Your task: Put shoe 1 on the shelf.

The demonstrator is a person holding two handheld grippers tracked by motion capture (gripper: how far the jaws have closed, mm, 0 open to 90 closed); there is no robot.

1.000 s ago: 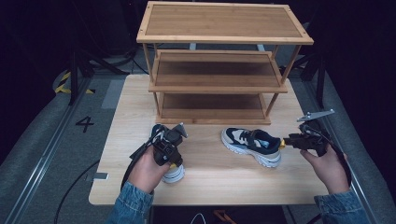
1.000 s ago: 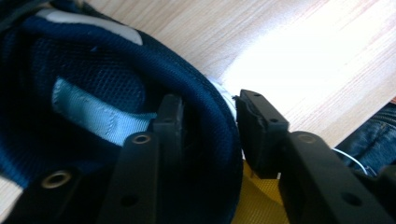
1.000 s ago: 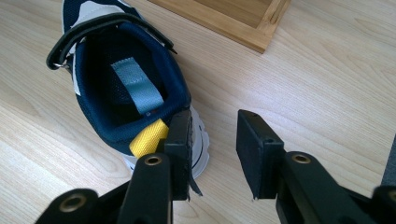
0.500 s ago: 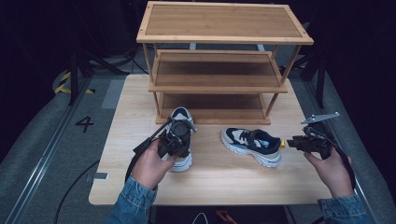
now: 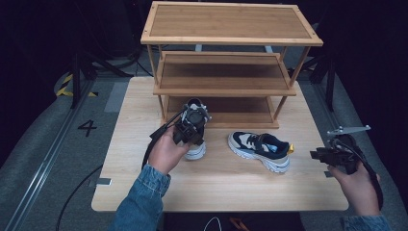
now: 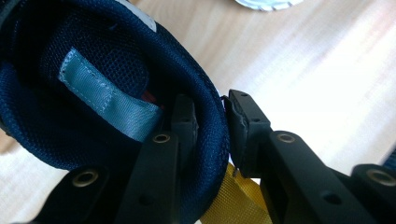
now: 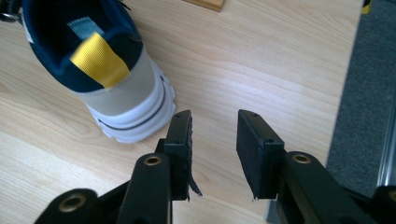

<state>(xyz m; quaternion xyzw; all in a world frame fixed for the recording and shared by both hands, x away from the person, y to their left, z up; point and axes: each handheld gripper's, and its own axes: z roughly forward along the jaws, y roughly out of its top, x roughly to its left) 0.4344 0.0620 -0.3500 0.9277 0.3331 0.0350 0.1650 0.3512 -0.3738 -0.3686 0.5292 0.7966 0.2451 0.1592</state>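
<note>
My left gripper [image 5: 191, 126] is shut on the heel collar of a navy and white sneaker [image 5: 196, 150], which it holds just in front of the bottom shelf of a wooden shoe rack [image 5: 226, 88]. In the left gripper view, the gripper [image 6: 212, 127] pinches the navy mesh collar [image 6: 98, 65], one jaw inside the shoe and one outside, above a yellow pull tab [image 6: 240, 200]. A matching sneaker [image 5: 260, 150] lies on the table to the right. My right gripper [image 5: 321, 155] is open and apart from it. The right gripper [image 7: 214, 140] is to the right of that sneaker's heel [image 7: 122, 105].
The light wooden table [image 5: 221, 185] carries the three-tier rack at its back. The right hand is near the table's right edge, with grey floor [image 7: 364, 93] beyond it. A cable trails from the left gripper over the front left of the table.
My left gripper has carried its sneaker forward from the table's front left toward the rack's bottom shelf. My right gripper has drawn back to the right, away from the other sneaker.
</note>
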